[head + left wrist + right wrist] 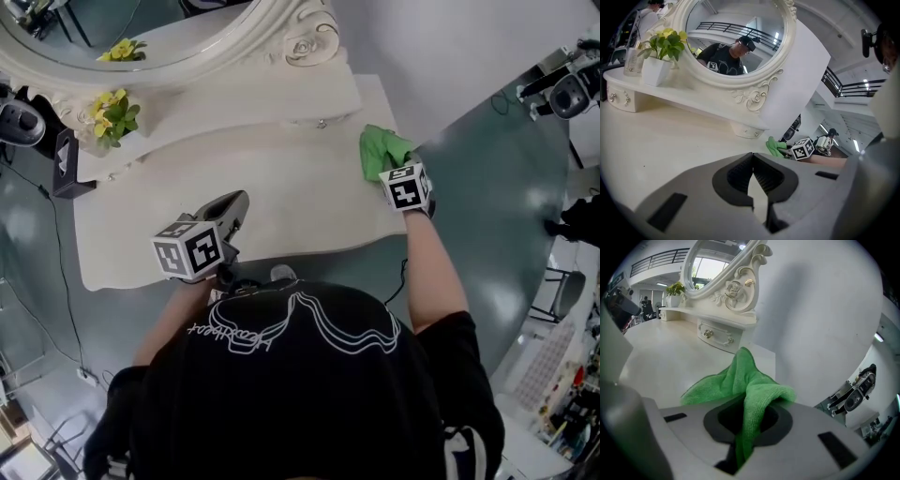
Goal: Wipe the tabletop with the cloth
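Two grippers, one cloth (382, 148): wiping looks barely begun.
Right gripper (392, 167) clamps cloth at tabletop (300, 202) corner; left gripper (236, 202) closed, empty; most surface likely unwiped.

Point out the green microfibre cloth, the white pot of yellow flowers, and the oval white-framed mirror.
Green microfibre cloth (739, 376): right gripper view, raised middle fold.
White pot of yellow flowers (655, 70): left gripper view, pot's front.
Oval white-framed mirror (736, 33): left gripper view, the glass.

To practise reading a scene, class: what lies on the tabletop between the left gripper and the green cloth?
Nothing: in the head view, only bare tabletop stretches from the left gripper to the cloth.
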